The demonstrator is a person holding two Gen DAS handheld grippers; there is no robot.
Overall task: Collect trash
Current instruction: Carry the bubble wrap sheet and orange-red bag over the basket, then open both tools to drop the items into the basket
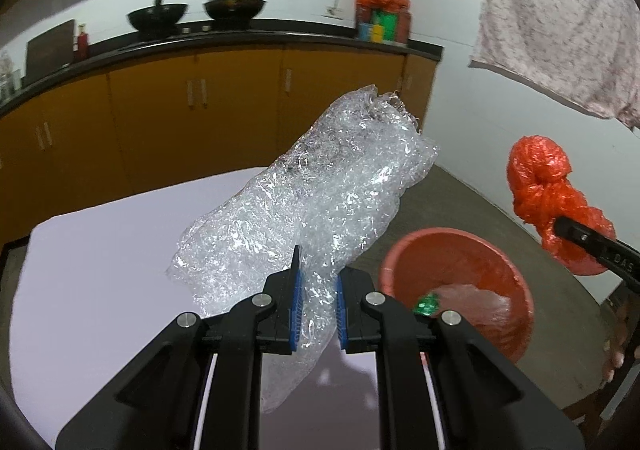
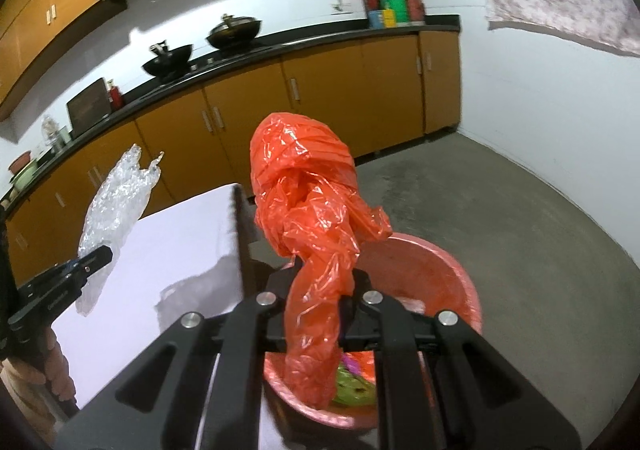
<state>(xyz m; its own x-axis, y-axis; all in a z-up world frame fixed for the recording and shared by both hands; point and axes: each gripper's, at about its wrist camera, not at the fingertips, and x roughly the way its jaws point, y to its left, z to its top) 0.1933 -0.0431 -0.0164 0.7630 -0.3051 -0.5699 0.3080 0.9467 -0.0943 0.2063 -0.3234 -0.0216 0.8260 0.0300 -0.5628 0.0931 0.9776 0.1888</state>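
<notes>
Left tongs clamped on clear crumpled plastic, long axis running up and away. Right tongs clamped on red bag, hanging directly over pink basin. Basin sat just right of left tongs, beyond worktop edge; right tongs nearer.

The right claw pinches a crumpled red plastic bag above a pink basin on the floor. At nine o'clock, the left claw grips clear plastic wrap over the white desk.
</notes>
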